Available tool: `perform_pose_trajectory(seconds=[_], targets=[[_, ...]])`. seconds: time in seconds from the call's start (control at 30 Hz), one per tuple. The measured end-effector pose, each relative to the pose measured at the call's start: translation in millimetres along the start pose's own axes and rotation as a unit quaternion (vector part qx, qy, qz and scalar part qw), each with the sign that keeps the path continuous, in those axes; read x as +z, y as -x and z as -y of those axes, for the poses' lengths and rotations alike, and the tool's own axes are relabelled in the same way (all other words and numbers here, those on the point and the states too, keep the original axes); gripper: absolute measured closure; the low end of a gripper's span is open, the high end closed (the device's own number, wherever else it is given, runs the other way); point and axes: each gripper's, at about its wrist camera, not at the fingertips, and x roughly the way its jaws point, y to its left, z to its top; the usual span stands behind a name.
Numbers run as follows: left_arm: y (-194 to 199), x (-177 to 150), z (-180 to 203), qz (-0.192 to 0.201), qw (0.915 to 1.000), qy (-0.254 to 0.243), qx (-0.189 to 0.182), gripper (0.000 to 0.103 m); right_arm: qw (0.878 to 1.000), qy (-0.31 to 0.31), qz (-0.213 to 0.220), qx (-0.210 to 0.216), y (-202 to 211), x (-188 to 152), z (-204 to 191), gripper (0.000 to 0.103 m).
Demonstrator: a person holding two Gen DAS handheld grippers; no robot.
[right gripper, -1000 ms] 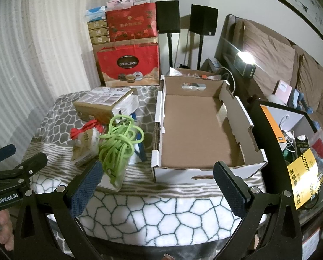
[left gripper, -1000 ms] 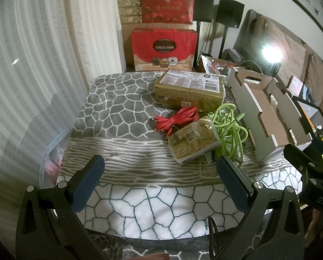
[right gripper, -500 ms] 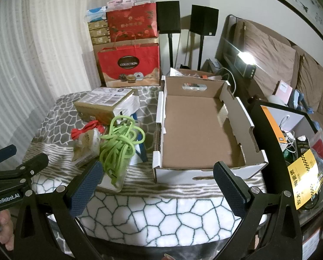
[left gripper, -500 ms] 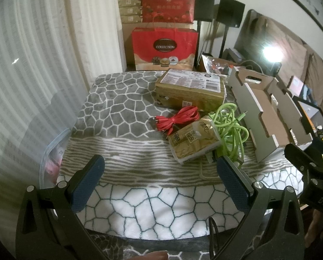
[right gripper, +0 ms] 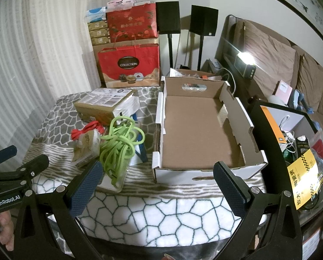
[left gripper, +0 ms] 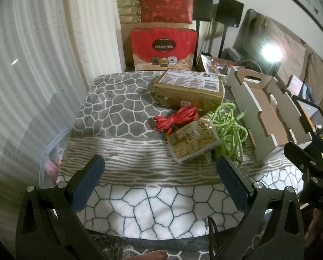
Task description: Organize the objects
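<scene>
On the patterned blanket [left gripper: 122, 112] lies a pile: a coiled red cable [left gripper: 175, 120], a gold snack packet [left gripper: 190, 142], a tangled green cable [left gripper: 228, 123] and a flat gold box [left gripper: 189, 88]. An empty open cardboard box [right gripper: 196, 132] stands to their right. My left gripper [left gripper: 160, 181] is open near the blanket's front edge, short of the pile. My right gripper [right gripper: 158, 186] is open in front of the cardboard box [left gripper: 267, 112], holding nothing. In the right wrist view the green cable [right gripper: 120, 143] sits over a clear case, with the packet [right gripper: 86, 146] beside it.
Red gift bags [left gripper: 163, 47] and stacked boxes stand behind the table. Two black speakers [right gripper: 184, 18] on stands and a sofa [right gripper: 276, 54] fill the back right. A cluttered shelf [right gripper: 295, 143] is at the right edge. A plastic bin [left gripper: 52, 158] sits low on the left.
</scene>
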Motion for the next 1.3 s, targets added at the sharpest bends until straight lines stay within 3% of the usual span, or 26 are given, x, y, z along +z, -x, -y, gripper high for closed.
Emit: perform_pose_trajectory(seconds=[0.77,1.0,1.13,1.3], targets=[[-0.2,2.5,1.7,0.002,1.0000,-0.007,-0.002,0.000,1.000,-0.001,-0.001,-0.003,-1.5,1.1,1.6,0.000],[-19.6,13.9,0.5,-0.010,0.9997,-0.015,-0.018,0.000,1.000,-0.008,-0.001,-0.021,-10.2,16.5,31.1,0.000],[-32.3,23.1,0.2,-0.006,0.9997,-0.022,-0.006,0.000,1.000,-0.014,-0.003,-0.026,-18.0,23.8,51.8,0.000],[-46.3,34.2,-3.5,-0.007,0.9991,-0.031,-0.027,0.000,0.999,-0.021,-0.009,-0.025,-28.0,33.9,73.9,0.000]])
